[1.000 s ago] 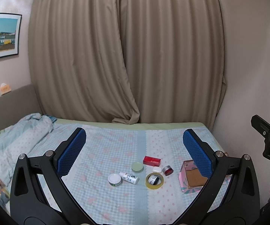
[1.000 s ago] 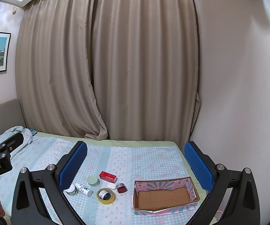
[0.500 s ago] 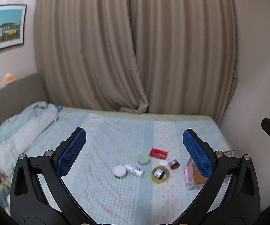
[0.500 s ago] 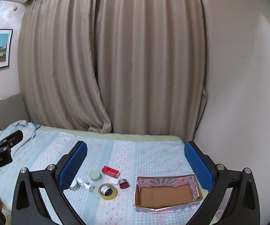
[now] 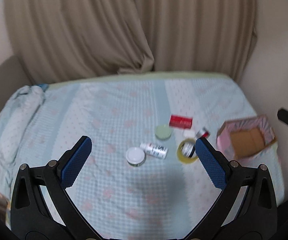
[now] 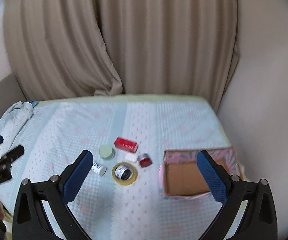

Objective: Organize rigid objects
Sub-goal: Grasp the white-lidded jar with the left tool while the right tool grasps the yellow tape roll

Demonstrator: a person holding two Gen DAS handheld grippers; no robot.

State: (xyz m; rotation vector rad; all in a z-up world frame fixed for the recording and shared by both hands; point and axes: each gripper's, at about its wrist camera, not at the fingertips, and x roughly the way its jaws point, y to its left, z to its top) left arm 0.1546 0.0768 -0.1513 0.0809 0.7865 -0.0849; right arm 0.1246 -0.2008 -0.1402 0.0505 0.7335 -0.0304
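Note:
Small items lie grouped on the bed: a red box point(image 5: 181, 121) point(image 6: 126, 144), a green-lidded jar point(image 5: 163, 132) point(image 6: 106, 151), a white bottle point(image 5: 154, 150) point(image 6: 98, 168) on its side, a white-lidded tin point(image 5: 135, 156), a yellow tape ring point(image 5: 187, 153) point(image 6: 124, 173) around a small dark jar, and a red jar point(image 5: 203, 133) point(image 6: 145, 159). An open cardboard box point(image 5: 245, 140) point(image 6: 186, 180) with pink sides sits to their right. My left gripper point(image 5: 143, 140) and right gripper point(image 6: 144, 153) hover above them, both open and empty.
The bed point(image 5: 114, 104) has a pale blue patterned sheet, with a crumpled blanket point(image 5: 18, 116) at its left end. Beige curtains point(image 6: 144, 40) hang behind it and a wall point(image 6: 263, 80) borders its right side. The other gripper point(image 6: 4, 156) shows at the left edge.
Both grippers have tipped down and moved closer to the bed, so the items and the box look larger and sit higher between the fingers. Nothing was grasped.

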